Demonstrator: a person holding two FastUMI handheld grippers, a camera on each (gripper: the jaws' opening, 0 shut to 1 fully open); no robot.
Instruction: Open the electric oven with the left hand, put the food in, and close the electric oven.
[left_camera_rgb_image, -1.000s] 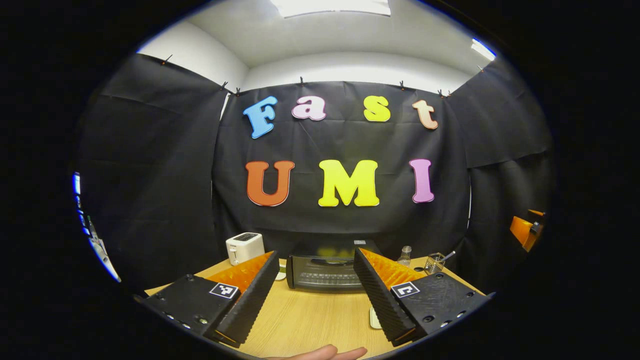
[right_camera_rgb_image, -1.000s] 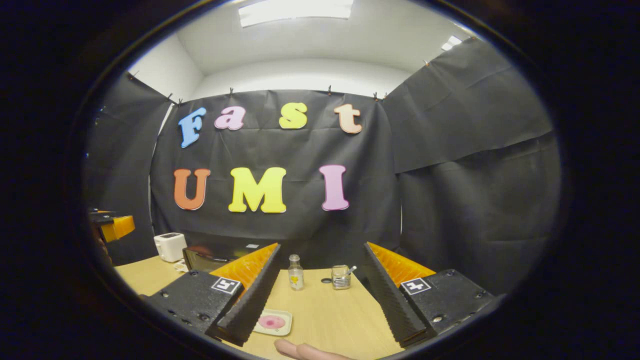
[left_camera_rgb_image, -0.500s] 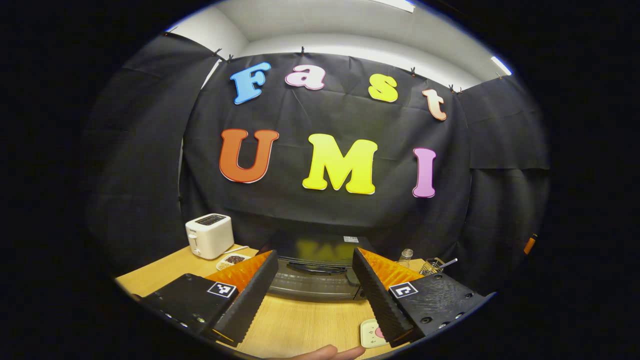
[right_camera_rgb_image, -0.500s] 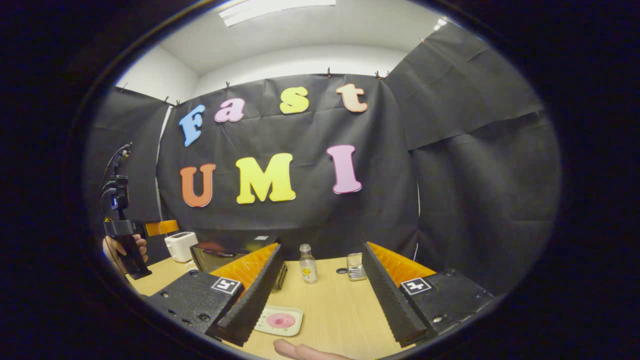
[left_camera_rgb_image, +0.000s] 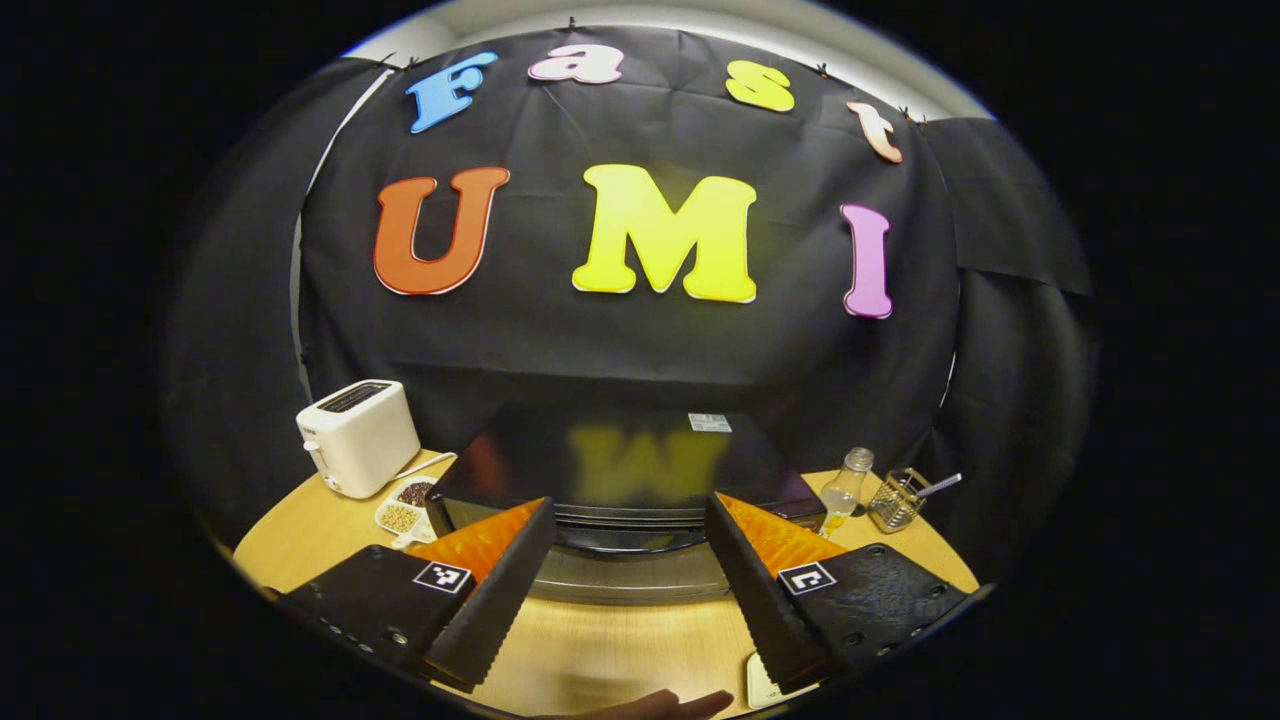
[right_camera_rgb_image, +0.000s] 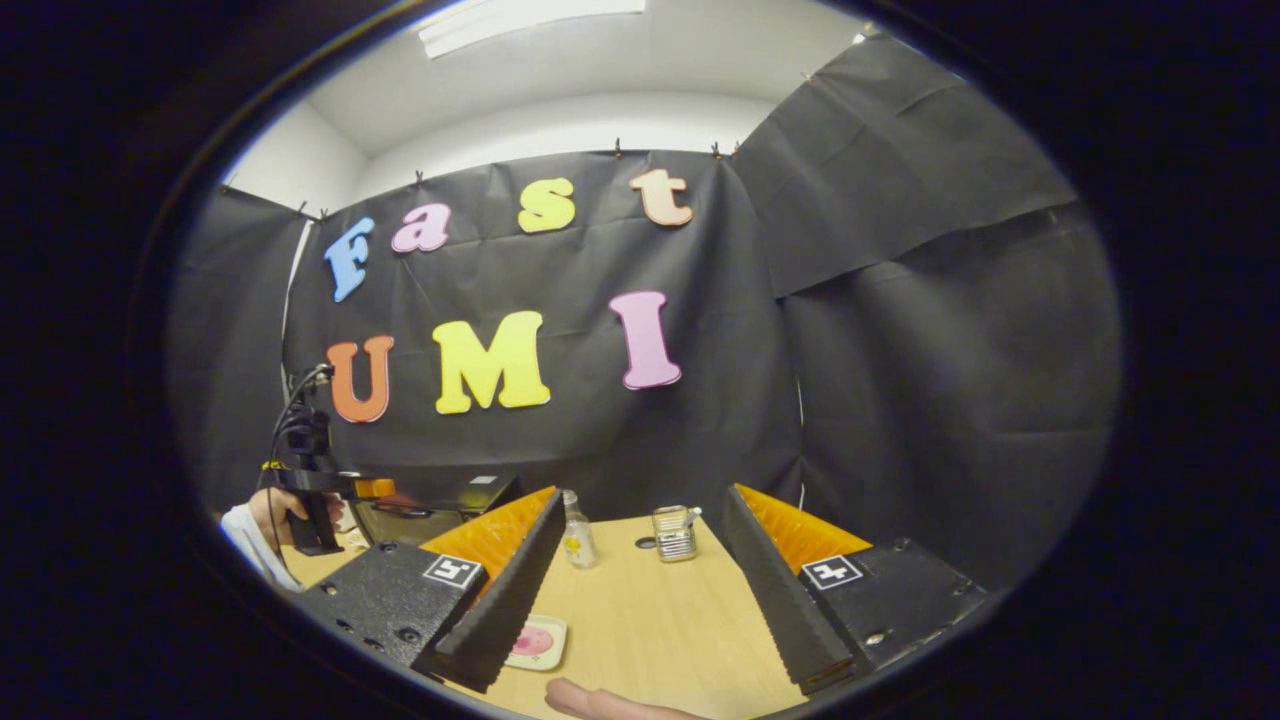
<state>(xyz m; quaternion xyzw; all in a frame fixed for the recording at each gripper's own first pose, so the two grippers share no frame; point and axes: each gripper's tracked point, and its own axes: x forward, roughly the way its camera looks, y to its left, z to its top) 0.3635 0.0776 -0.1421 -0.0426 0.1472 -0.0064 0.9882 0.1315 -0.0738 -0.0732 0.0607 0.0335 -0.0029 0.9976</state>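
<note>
While the left gripper (left_camera_rgb_image: 625, 560) hovers just in front of the electric oven (left_camera_rgb_image: 620, 480) with its fingers spread wide and nothing between them, the step in hand looks like the approach to the oven door, which is not yet opened. The oven sits on the wooden table (left_camera_rgb_image: 600, 650) against the black cloth wall, between a white toaster (left_camera_rgb_image: 357, 435) on one side and a small bottle (left_camera_rgb_image: 845, 487) and a wire holder (left_camera_rgb_image: 897, 497) on the other; a dish of grains (left_camera_rgb_image: 405, 505) lies just beside the toaster. In the right gripper view the right gripper (right_camera_rgb_image: 640, 590) also stands open and empty above the table, and the food (right_camera_rgb_image: 532, 640), a pink item on a small pale plate (right_camera_rgb_image: 552, 628), lies near its left finger, partly covered by it. Farther off in that view a hand (right_camera_rgb_image: 275, 505) holds the left gripper near the oven's front. The next move, I judge, calls for lining the open fingers up around the door handle and closing on it. The handle itself is hard to make out: the door's front is blurred and flanked by the fingers, so I cannot tell how close the tips are to it.
</note>
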